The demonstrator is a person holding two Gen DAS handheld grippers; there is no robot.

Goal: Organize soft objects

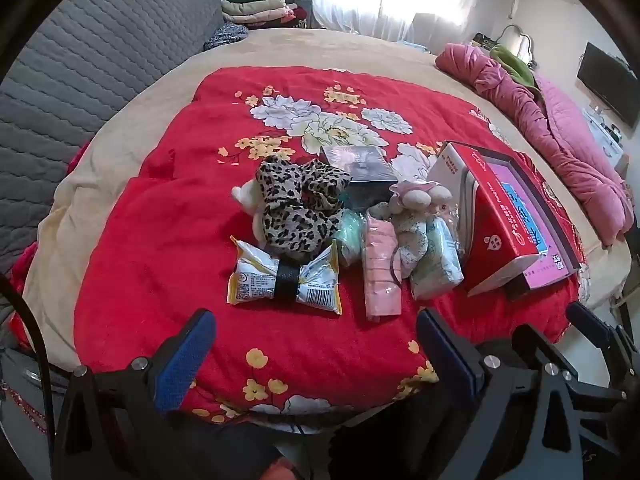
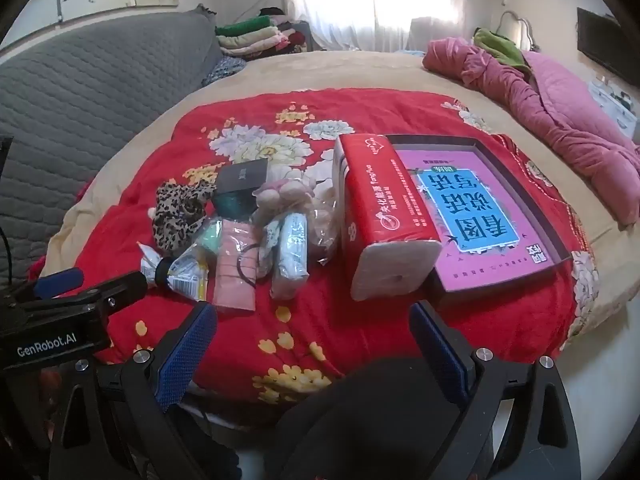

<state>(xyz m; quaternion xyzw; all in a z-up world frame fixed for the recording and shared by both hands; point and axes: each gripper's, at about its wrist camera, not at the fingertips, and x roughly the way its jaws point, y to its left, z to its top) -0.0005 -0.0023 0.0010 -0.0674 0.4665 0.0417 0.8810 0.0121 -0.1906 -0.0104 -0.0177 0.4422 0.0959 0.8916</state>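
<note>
writing on your rig: "genrobot.ai" in white on the black body of your left gripper (image 2: 72, 280), read from the right wrist view.
writing on the pack: the red tissue pack (image 2: 384, 216) carries white chinese print with the word "tanghua" along its side; smaller lines are too fine to read.
writing on the book: large dark chinese characters on a blue panel, upside down to you, on the pink book (image 2: 476, 216) lying in a dark shallow box (image 2: 440, 141).
soft pile: a leopard-print cloth (image 1: 298, 208), a pale plush toy (image 1: 416, 204), a pink wrapped roll (image 1: 380, 264), a small white tissue packet (image 1: 436, 268) and a mint item in clear wrap (image 1: 348, 236) sit touching one another on the red floral blanket (image 1: 160, 248), just left of the tissue pack.
snack bag: a yellow and white packet (image 1: 284, 280) cinched by a black band lies at the near edge of the pile.
your left gripper (image 1: 316, 344): blue pads spread wide apart, nothing between them, above bare blanket near the pile.
your right gripper (image 2: 314, 344): likewise wide apart and empty, near the end of the tissue pack.
backdrop: folded clothes (image 1: 260, 8) stacked beside a grey quilted headboard (image 1: 88, 64); a pink quilt (image 1: 560, 136) heaped at right.
</note>
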